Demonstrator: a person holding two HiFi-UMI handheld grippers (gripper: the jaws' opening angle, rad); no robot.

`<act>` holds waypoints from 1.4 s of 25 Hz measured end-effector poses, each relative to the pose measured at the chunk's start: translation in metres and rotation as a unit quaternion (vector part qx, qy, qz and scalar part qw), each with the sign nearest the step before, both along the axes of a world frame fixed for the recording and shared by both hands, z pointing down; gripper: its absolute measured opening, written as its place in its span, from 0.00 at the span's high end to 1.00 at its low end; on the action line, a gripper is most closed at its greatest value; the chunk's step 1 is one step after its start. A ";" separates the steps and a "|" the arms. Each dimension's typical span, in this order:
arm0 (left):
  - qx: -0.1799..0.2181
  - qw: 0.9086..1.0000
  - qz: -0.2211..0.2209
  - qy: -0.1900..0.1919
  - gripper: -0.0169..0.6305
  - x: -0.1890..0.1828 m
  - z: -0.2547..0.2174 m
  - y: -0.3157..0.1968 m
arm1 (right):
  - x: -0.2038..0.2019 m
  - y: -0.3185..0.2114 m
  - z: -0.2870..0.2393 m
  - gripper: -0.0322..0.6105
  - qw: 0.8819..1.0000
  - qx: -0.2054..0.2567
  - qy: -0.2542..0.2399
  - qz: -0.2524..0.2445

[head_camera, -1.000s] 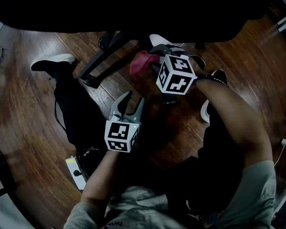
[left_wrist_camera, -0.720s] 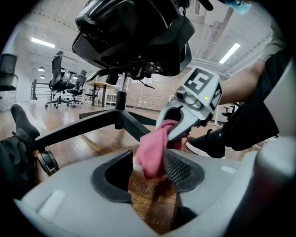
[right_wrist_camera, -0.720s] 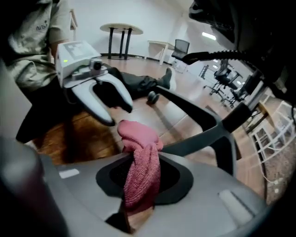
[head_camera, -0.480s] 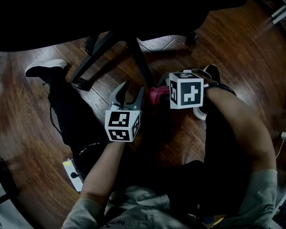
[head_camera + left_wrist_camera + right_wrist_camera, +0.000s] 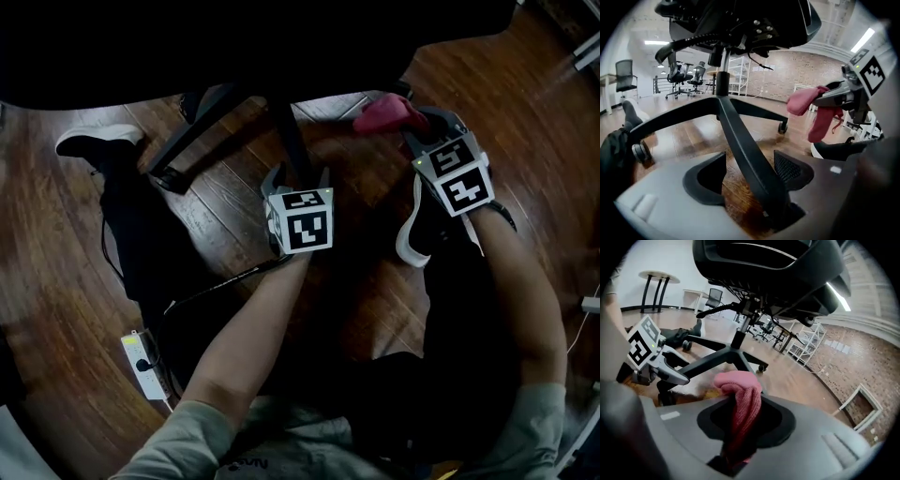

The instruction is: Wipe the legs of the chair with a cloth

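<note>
Both forearms reach forward and downward: the left gripper (image 5: 296,178), whose jaws have just been opening and stand wide, has a black chair leg (image 5: 740,136) between them, while the right gripper (image 5: 428,129), off to its right, pinches the pink cloth (image 5: 739,404), bunched past its tips.

My left gripper (image 5: 749,172) has its jaws standing apart, having just been opening. A black chair leg (image 5: 735,124) runs between them from the column (image 5: 723,77) under the seat down toward me, lying nearer the right pad than the left. Off to the right, my right gripper (image 5: 824,99) holds a pink cloth (image 5: 813,110) that hangs above the wooden floor (image 5: 689,133), apart from that leg, with a black shoe (image 5: 839,149) below it.
</note>
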State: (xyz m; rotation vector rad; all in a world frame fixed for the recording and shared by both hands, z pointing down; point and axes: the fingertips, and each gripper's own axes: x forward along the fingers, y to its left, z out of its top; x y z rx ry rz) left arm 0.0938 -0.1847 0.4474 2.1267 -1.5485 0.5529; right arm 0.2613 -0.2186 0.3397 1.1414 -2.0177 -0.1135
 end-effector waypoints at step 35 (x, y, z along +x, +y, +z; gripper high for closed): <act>-0.100 0.987 -0.035 -0.119 0.72 -0.092 0.017 -0.035 | -0.065 0.020 0.004 0.81 0.990 0.005 0.058 -0.132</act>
